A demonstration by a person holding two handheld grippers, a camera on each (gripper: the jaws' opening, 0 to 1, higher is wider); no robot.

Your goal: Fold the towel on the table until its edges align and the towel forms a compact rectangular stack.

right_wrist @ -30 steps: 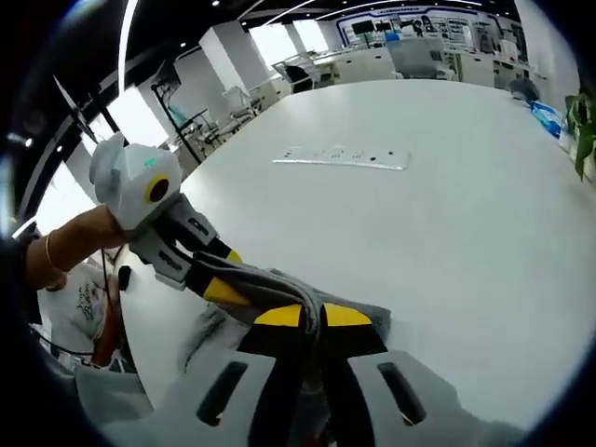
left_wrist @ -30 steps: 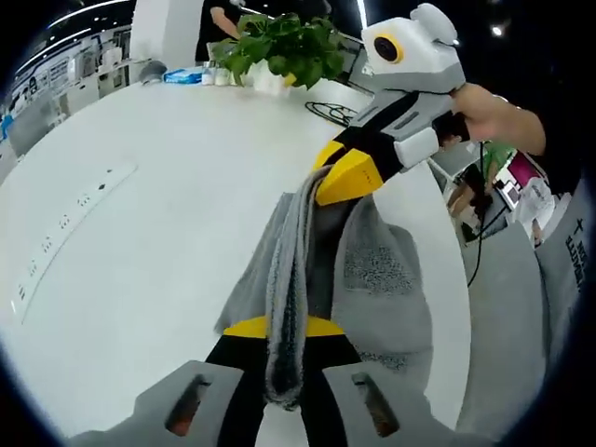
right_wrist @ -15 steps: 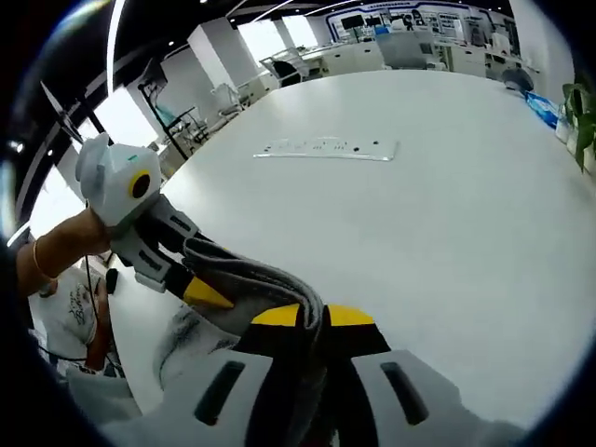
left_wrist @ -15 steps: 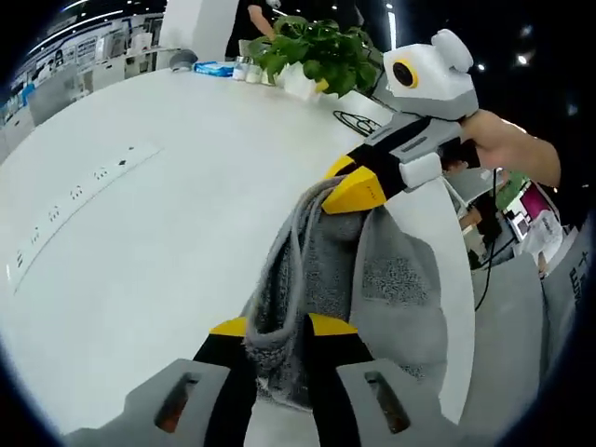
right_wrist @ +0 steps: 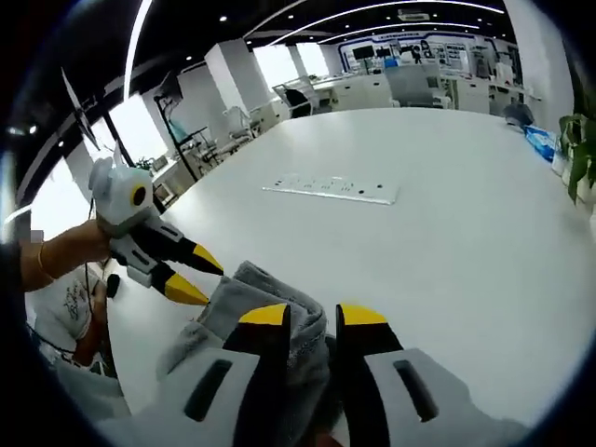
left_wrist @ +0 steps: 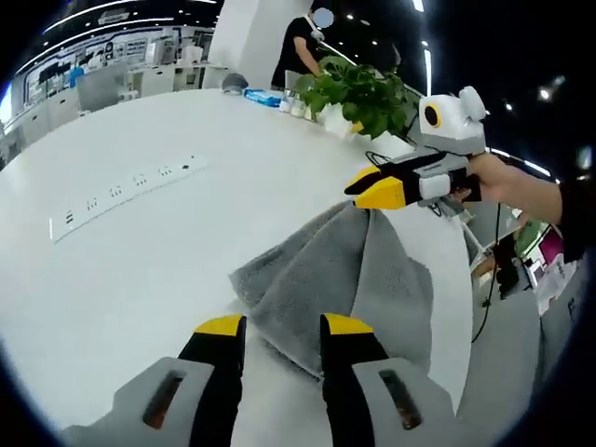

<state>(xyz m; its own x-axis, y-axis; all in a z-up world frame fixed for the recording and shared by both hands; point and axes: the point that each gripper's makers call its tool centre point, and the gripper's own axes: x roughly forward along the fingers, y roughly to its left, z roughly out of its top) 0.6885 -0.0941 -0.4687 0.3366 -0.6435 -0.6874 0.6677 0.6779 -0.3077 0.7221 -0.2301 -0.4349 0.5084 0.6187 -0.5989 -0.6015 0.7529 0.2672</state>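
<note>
The grey towel (left_wrist: pixel 340 275) lies folded in a loose heap on the white table (left_wrist: pixel 140 270), near its right edge. My left gripper (left_wrist: pixel 282 326) stands open just short of the towel's near edge, with nothing between its yellow tips. My right gripper (left_wrist: pixel 368 189) hovers open just past the towel's far corner, held by a hand. In the right gripper view the towel (right_wrist: pixel 244 282) bunches under my right gripper (right_wrist: pixel 314 317), whose jaws are apart. Beyond it, my left gripper (right_wrist: pixel 196 277) points in from the left with its tips spread.
A white power strip (left_wrist: pixel 121 186) lies flat on the table to the left, also seen as a power strip (right_wrist: pixel 335 188). A potted plant (left_wrist: pixel 358 93) and a blue pack (left_wrist: pixel 265 96) stand at the far end. A person (left_wrist: pixel 303 47) stands behind them.
Both grippers have let go of the towel and opened. The towel has dropped from a hanging fold onto the table, and both grippers have drawn back from it.
</note>
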